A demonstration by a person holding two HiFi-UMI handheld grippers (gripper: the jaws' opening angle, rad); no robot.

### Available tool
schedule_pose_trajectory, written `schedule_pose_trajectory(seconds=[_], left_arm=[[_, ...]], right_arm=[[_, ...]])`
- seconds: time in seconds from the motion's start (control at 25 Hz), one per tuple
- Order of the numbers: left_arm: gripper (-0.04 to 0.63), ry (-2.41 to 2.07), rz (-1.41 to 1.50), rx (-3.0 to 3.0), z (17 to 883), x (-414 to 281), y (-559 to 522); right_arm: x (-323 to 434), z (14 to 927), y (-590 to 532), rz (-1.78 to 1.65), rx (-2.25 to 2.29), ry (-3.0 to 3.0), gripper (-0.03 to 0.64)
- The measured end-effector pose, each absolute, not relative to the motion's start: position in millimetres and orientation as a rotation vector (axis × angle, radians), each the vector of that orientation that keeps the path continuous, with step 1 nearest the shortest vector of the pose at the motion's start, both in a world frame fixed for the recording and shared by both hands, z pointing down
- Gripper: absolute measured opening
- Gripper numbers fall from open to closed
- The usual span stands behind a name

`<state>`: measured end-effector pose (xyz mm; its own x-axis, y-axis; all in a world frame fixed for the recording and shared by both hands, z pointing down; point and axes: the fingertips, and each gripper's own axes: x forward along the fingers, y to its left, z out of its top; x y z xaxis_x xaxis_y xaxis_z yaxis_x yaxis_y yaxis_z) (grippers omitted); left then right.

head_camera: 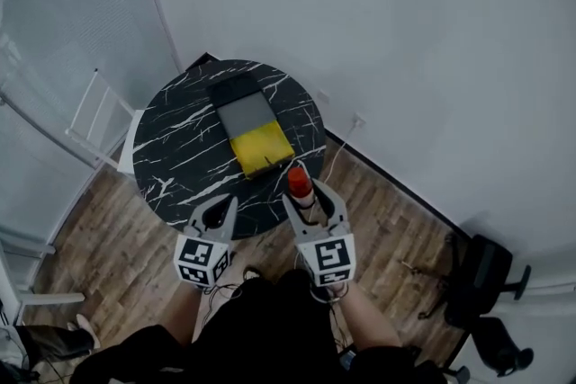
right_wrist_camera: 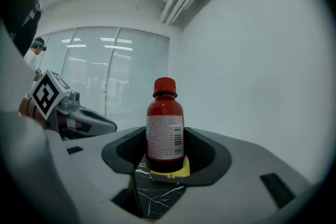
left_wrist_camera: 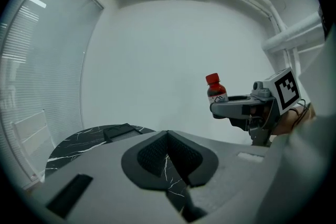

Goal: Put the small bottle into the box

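i am holding the small bottle (right_wrist_camera: 165,128) upright in my right gripper (right_wrist_camera: 165,162), fingers clamping its sides so it is not tipping. my left gripper (left_wrist_camera: 167,147) is carrying nothing, fingers together. farther on, the box (head_camera: 261,148) is lying open on the bench (head_camera: 180,157), bottle not in it.

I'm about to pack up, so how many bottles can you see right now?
1. The small bottle stands upright between the jaws of the right hand-held gripper, near the box. No other shows, though the box may hide one.
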<state>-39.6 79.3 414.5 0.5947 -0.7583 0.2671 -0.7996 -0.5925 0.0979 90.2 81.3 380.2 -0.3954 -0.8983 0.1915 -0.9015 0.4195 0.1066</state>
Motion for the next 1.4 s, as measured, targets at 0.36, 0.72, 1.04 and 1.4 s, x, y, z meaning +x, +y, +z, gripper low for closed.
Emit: schedule_pose_trajectory(seconds=[0.36,0.72,1.04,1.4], left_arm=[[-0.003,-1.257,0.332,2.591,439,-46,48],[-0.003,-1.329,0.361,2.482,468,-43,-22],[-0.003,-1.441,0.431,2.294,505,-33,-93],[-0.003,-1.533,0.458,2.049,561,-31,-137]], right_arm=[[89,407,48,0.083,1.543,-2.425,0.210],[86,423,-35,0.081,1.367,-2.495,0.210],[93,454,-125,0.119,1.081,-2.541,0.210],[79,517,-194,0.134,0.680,-2.528,0.210]])
